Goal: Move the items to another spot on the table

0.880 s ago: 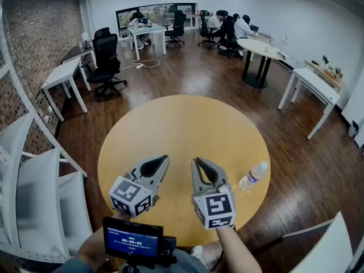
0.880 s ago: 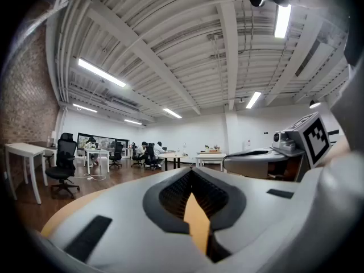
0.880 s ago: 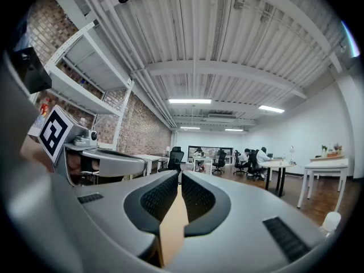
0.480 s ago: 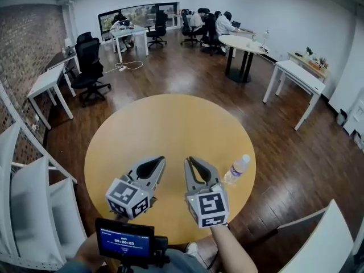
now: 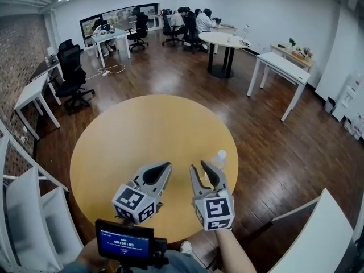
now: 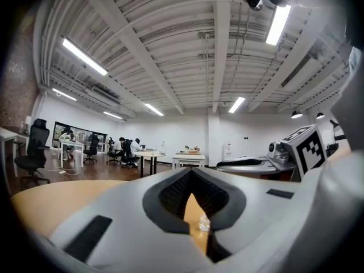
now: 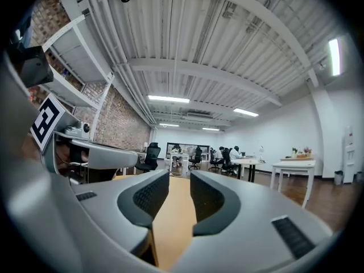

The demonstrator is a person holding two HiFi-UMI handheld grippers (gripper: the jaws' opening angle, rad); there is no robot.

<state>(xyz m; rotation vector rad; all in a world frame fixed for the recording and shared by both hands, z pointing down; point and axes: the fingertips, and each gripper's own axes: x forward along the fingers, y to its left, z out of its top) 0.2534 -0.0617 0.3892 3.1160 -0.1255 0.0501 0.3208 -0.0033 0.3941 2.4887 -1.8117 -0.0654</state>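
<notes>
A clear plastic bottle [image 5: 219, 158] with a white cap is on the round yellow table [image 5: 142, 124], near its right edge. My right gripper [image 5: 203, 165] is held level just in front of it. Its jaws are open, with nothing between them, and its right jaw hides the bottle's lower part. In the right gripper view [image 7: 179, 178] only bare tabletop shows in the gap. My left gripper [image 5: 165, 165] hovers beside it to the left, tips together and empty. In the left gripper view [image 6: 190, 172] the bottle [image 6: 203, 224] shows small through the slit under the tips.
A small screen [image 5: 124, 242] sits on a mount at the bottom edge. White chairs stand at the left [image 5: 28, 209] and lower right [image 5: 318, 238]. Beyond the table are dark wood floor, white desks [image 5: 278, 64], black office chairs and seated people far back.
The view has swung to the right. The bottle, earlier well to the right of my right gripper, now sits just past its right jaw. Both grippers keep the same pose.
</notes>
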